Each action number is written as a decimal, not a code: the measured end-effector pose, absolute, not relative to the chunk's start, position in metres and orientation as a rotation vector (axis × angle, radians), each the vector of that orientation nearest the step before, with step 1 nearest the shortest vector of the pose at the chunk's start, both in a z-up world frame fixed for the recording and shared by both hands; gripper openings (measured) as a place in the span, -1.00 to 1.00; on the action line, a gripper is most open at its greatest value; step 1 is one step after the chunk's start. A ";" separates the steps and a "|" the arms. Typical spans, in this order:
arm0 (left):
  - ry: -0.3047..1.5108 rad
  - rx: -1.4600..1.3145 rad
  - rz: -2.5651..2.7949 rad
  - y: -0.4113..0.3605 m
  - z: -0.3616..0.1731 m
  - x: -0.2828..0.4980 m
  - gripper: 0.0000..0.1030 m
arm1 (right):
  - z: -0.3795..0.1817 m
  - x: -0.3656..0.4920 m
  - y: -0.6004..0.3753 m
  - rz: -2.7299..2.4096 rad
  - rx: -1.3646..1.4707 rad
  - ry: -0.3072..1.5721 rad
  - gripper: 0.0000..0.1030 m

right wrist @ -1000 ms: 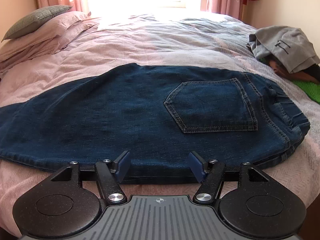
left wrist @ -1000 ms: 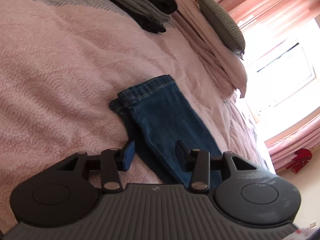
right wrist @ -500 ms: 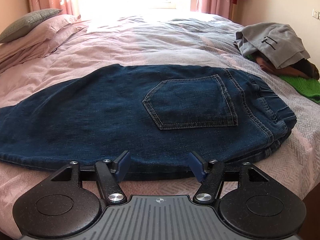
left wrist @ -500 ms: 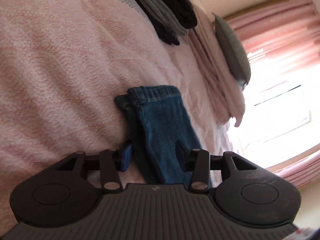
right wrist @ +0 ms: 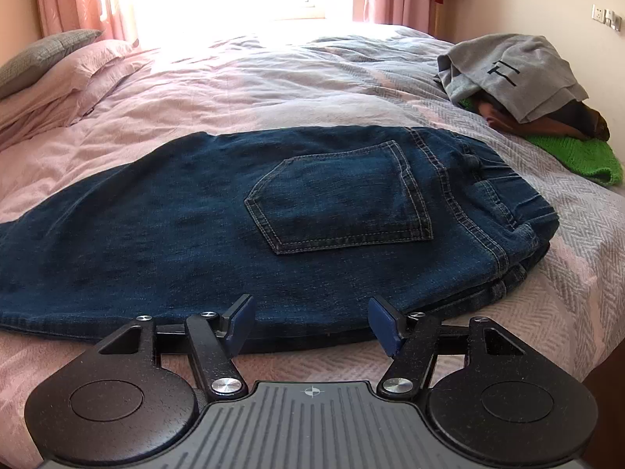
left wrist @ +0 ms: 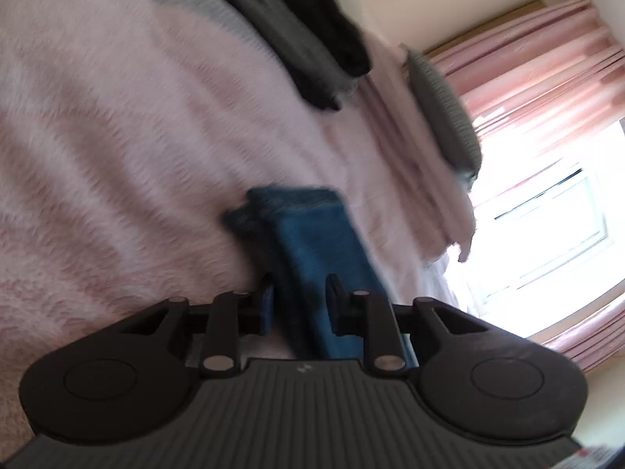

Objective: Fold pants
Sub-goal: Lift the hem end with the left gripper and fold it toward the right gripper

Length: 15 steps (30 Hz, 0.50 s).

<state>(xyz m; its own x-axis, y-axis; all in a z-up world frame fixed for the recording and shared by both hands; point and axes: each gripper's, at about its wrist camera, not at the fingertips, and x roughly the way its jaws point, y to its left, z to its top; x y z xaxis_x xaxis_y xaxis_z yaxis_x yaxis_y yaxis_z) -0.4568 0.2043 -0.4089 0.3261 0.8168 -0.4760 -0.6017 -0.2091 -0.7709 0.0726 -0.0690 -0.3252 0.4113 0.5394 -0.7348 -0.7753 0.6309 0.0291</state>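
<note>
Dark blue jeans (right wrist: 195, 226) lie flat across the pink bed, folded leg on leg, back pocket (right wrist: 343, 203) up, waistband at the right. My right gripper (right wrist: 312, 324) is open at the near edge of the seat, its blue pads just over the denim edge, nothing between them. The left wrist view is blurred. In it the leg cuffs (left wrist: 300, 203) point away from me, and my left gripper (left wrist: 300, 301) straddles the jeans leg (left wrist: 316, 265). Its fingers stand closer together than before, with denim in the gap, but they do not look clamped.
A pile of grey, brown and green clothes (right wrist: 519, 78) sits at the far right of the bed. Folded dark and grey garments (left wrist: 308, 31) lie beyond the cuffs. Pillows (right wrist: 50, 62) rest at the head, under a bright window with pink curtains (left wrist: 547, 90).
The left gripper has swung and moved along the leg, and its fingers have narrowed around the denim. The right gripper has drifted right along the jeans' near edge and stayed open.
</note>
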 end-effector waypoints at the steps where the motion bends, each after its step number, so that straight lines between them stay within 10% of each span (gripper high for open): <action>1: -0.230 -1.193 1.315 0.203 -0.410 -0.456 -0.63 | -0.325 0.073 -0.070 0.846 -0.342 0.782 0.19; 15: 0.101 -0.773 1.367 0.209 -0.357 -0.409 -0.94 | -0.323 0.087 -0.088 0.809 -0.326 0.790 0.19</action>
<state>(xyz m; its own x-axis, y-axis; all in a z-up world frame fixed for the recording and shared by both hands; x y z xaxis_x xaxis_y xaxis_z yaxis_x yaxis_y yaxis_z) -0.4091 0.2092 -0.3570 0.2389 0.8372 -0.4919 -0.9002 0.0011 -0.4354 0.0871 -0.0878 -0.3235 0.4307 0.5200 -0.7376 -0.7496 0.6613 0.0285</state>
